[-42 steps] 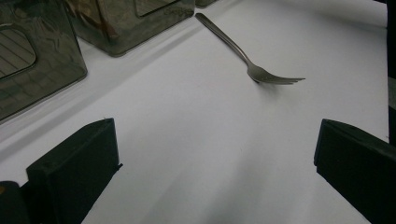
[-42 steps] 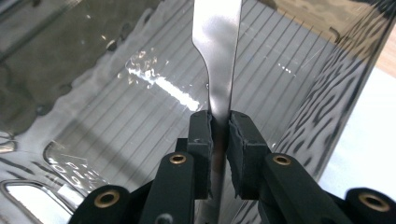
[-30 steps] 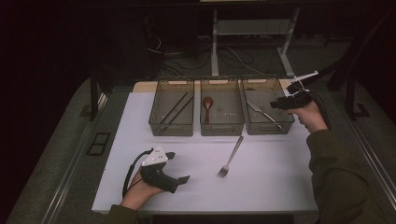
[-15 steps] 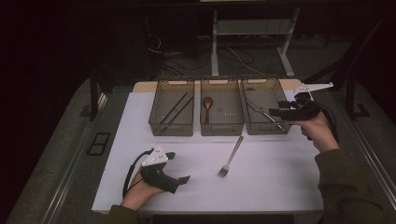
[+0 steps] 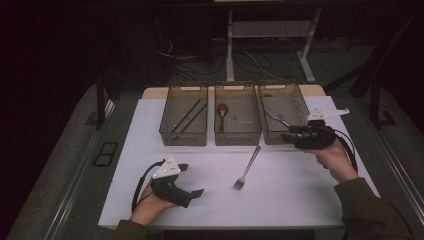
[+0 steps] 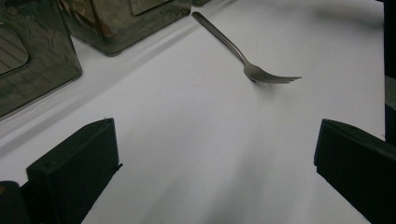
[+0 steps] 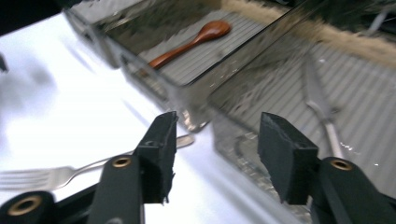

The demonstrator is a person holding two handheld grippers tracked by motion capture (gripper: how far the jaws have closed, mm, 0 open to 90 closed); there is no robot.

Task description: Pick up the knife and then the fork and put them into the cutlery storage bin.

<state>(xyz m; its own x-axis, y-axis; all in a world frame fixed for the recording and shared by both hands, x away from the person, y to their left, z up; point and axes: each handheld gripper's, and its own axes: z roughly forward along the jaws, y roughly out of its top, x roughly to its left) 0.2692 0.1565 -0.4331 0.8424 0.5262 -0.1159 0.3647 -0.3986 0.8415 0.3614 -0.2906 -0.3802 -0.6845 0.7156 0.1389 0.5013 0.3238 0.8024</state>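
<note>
High view: three bins (image 5: 183, 135), one fork (image 5: 247, 170) (lying loose), two grippers.

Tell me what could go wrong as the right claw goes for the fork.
The right claw, jaws apart and empty, sits close to the right bin; it might bump that wall. The fork lies flat on the white table, so the jaws may skid off its thin handle.
</note>
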